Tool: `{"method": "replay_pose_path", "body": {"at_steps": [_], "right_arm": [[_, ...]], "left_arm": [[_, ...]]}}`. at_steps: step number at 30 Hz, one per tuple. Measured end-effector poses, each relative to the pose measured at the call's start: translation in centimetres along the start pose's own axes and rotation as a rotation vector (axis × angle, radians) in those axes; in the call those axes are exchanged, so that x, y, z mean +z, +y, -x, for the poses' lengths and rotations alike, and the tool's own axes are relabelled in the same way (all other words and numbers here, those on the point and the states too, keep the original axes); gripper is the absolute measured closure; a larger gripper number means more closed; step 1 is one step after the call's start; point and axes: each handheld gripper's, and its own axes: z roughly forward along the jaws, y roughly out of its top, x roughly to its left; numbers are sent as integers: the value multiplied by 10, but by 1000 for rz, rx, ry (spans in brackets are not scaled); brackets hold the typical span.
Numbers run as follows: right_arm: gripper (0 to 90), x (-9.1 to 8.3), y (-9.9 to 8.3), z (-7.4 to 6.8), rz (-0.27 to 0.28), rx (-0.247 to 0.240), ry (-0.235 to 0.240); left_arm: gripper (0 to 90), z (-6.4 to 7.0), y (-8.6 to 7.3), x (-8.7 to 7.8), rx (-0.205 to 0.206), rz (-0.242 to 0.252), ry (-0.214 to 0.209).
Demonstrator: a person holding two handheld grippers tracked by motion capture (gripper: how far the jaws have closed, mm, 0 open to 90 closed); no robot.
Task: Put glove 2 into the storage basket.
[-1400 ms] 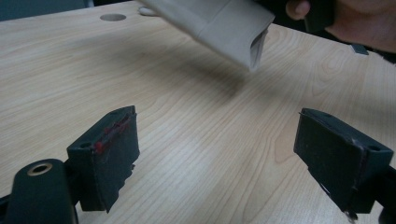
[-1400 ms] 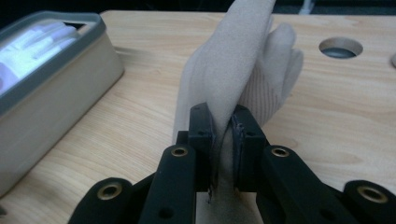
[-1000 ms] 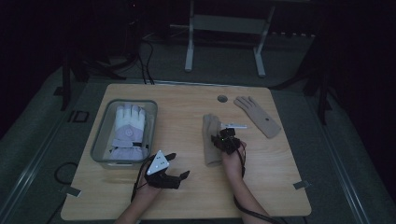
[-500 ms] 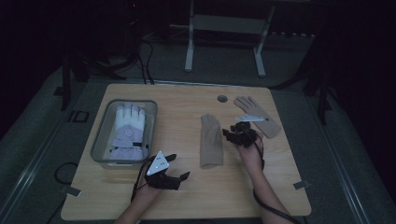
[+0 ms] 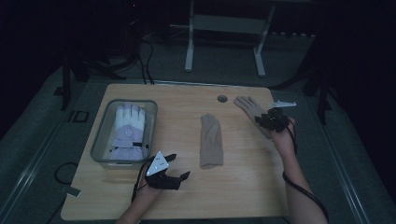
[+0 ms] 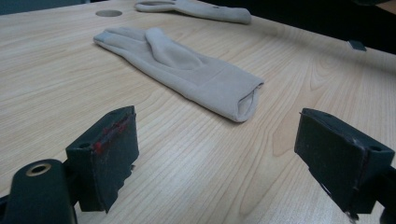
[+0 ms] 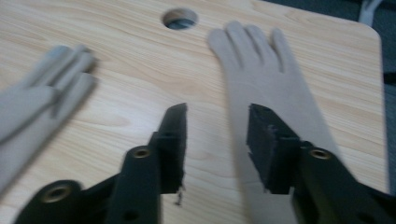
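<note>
Right tool point(image 7: 217, 144), jaws apart, hovers over the tan glove point(image 7: 268, 79) near the surface's far right corner; it should straddle the cuff before closing.

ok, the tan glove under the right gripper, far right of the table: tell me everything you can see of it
The tan glove is a soft, knit-looking fabric piece lying flat on the wooden table, fingers spread and pointing toward the round cable hole, cuff toward the person. The right gripper is over its wrist part with the jaws apart, one over the fabric, the other over bare wood; whether they touch it is unclear. It lies apart from the second tan glove at mid-table.
</note>
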Motion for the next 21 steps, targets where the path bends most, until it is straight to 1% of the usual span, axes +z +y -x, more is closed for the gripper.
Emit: {"method": "replay_pose_path", "body": {"at_steps": [2,4,5,7,8,9,11,12,14,16,17,18,19,20,21], "right_arm": [[580,5,1,8,-13,16,-6],[566,9,2,13,-13,29,-10],[544,11,3,15,-15,30,-13],[500,18,3,17,-35,26,-35],[479,23,3,19,-54,23,-54],[480,27,2,19,-71,18,-66],[474,35,0,22,-108,17,-75],[473,38,-1,24,-115,16,-85],[463,45,-3,30,-125,29,-86],[421,50,-5,32,-136,11,-112],[425,52,-8,34,-144,9,-117],[425,55,-10,35,-160,19,-109],[424,58,-12,35,-177,11,-120],[435,59,-15,37,-166,23,-110],[447,59,-15,38,-162,45,-94]], "left_arm": [[136,0,0,0,-2,-1,3],[137,0,0,0,2,-1,3],[136,1,0,0,4,-3,0],[137,2,0,0,10,-7,0],[137,2,0,0,12,-5,2],[137,2,0,0,9,-5,1],[137,2,0,0,6,-6,3],[137,2,0,-1,5,-4,1],[137,3,0,-1,9,-2,1],[137,3,0,0,6,0,-1],[137,3,0,0,5,1,-3],[137,3,0,1,4,-2,-3],[137,4,0,1,8,-4,-3],[136,4,0,1,14,-5,1],[137,5,0,1,24,-5,4]]}}
